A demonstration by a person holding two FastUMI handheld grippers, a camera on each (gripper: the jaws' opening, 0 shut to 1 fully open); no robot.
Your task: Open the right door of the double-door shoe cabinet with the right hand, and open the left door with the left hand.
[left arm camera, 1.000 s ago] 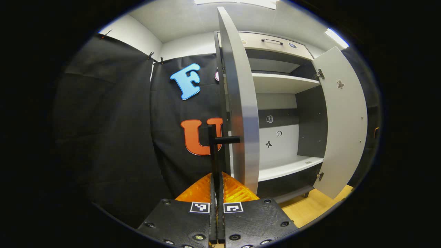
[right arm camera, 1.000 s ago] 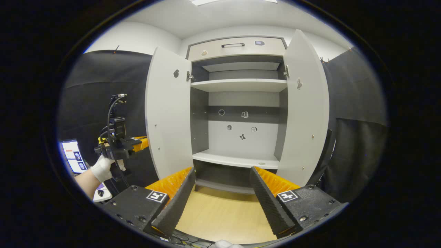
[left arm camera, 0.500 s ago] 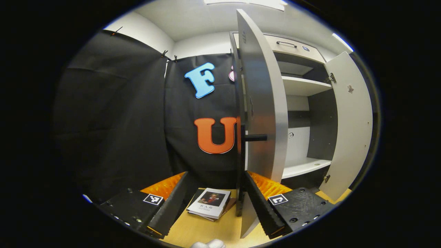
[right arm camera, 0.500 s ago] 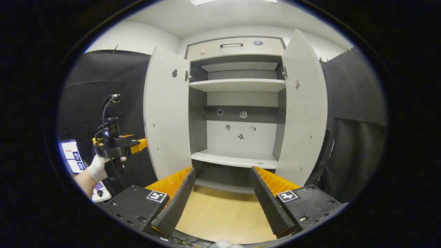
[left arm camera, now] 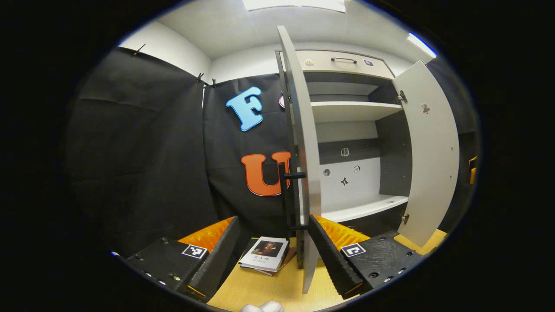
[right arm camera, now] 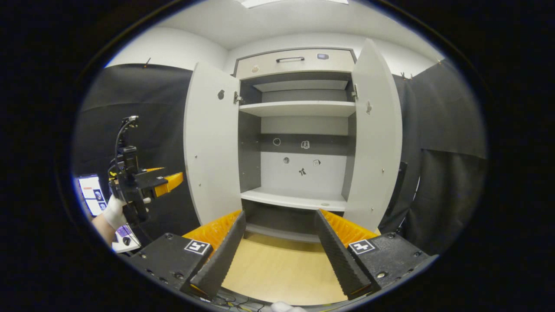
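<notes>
The grey shoe cabinet (right arm camera: 303,173) stands with both doors swung wide. In the right gripper view the left door (right arm camera: 212,143) and right door (right arm camera: 375,138) flank bare shelves, and my right gripper (right arm camera: 277,255) is open, low and centred before them. In the left gripper view the left door (left arm camera: 303,130) appears edge-on with its black bar handle (left arm camera: 287,199) just ahead. My left gripper (left arm camera: 273,255) is open, its right finger close beside the door's lower edge without gripping it. The right door (left arm camera: 433,151) hangs open farther off. The left gripper (right arm camera: 169,183) also appears beside the left door, held by a gloved hand (right arm camera: 113,212).
A book (left arm camera: 265,253) lies on the wooden floor (right arm camera: 277,273) by the left door's foot. A closed drawer (right arm camera: 297,59) tops the cabinet. Black cloth walls stand on both sides. A screen (right arm camera: 89,195) sits low behind the gloved hand.
My left gripper, shut on the left door's handle a second ago, has opened, let go and drawn back a little. The right gripper has barely shifted.
</notes>
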